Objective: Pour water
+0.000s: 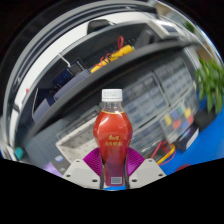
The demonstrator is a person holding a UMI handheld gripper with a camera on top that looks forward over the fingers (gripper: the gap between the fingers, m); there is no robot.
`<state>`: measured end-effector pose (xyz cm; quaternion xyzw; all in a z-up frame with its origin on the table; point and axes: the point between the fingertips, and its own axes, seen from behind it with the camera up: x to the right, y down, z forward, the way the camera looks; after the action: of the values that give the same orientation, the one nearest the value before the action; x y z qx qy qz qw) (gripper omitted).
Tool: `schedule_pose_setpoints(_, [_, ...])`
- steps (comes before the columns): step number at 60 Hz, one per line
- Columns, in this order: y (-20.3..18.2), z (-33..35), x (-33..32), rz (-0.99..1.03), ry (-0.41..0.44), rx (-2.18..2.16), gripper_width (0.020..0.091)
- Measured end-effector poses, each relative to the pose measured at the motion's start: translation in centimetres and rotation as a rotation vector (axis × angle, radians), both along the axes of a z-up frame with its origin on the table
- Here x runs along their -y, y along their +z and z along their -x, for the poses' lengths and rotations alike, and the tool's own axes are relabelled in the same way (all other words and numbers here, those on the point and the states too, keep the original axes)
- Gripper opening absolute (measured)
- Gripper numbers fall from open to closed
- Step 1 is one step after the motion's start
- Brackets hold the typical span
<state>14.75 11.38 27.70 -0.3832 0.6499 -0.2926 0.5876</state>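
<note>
One bottle (111, 135) fills my forward view: clear plastic, white cap on, red label, reddish liquid inside, standing upright between my gripper (113, 168) fingers, with the magenta pads (93, 160) showing on either side of its lower body. The pads look pressed against it, so I judge the gripper is clamped on the bottle and carrying it. Beyond it I see cluttered shelves (110, 70) and a green plant (212, 80) off to one side. No cup or receiving vessel shows anywhere, and the cap is in place, so by my reckoning only the grasp is done; uncapping, tilting and pouring are all left.
</note>
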Motion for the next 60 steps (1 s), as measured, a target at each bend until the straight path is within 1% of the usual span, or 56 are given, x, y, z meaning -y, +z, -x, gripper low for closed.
schedule_pose_setpoints(5, [-0.8,-0.1,4.5,0.189,-0.060,-0.006,0.0290])
schedule_pose_setpoints(10, [-3.3,0.1,9.1,0.361,-0.113,-0.036,0.0288])
schedule_pose_setpoints(15, [-6.7,0.5,12.8,0.461,-0.142,-0.098,0.0288])
schedule_pose_setpoints(20, [-10.7,0.6,15.5,0.502,-0.146,-0.148,0.0287])
schedule_pose_setpoints(26, [-14.8,0.5,17.1,0.507,-0.144,-0.184,0.0287])
schedule_pose_setpoints(31, [-17.6,0.2,17.6,0.504,-0.124,-0.205,0.0286])
schedule_pose_setpoints(35, [-19.7,0.2,17.0,0.513,-0.092,-0.224,0.0290])
schedule_pose_setpoints(36, [-19.1,0.1,16.9,0.519,-0.100,-0.187,0.0294])
schedule_pose_setpoints(45, [-19.4,0.4,16.6,0.518,-0.094,-0.171,0.0291])
schedule_pose_setpoints(48, [-19.4,0.5,16.6,0.520,-0.097,-0.170,0.0317])
schedule_pose_setpoints(49, [-19.3,0.5,16.6,0.523,-0.097,-0.171,0.0346])
schedule_pose_setpoints(51, [-19.4,0.4,16.6,0.529,-0.099,-0.171,0.0359])
schedule_pose_setpoints(52, [-19.4,0.5,16.6,0.532,-0.098,-0.173,0.0386])
schedule_pose_setpoints(57, [-19.4,0.5,16.8,0.525,-0.112,-0.189,0.0427])
schedule_pose_setpoints(59, [-19.5,0.6,17.0,0.525,-0.124,-0.201,0.0468])
schedule_pose_setpoints(60, [-19.5,0.7,17.0,0.529,-0.129,-0.207,0.0506])
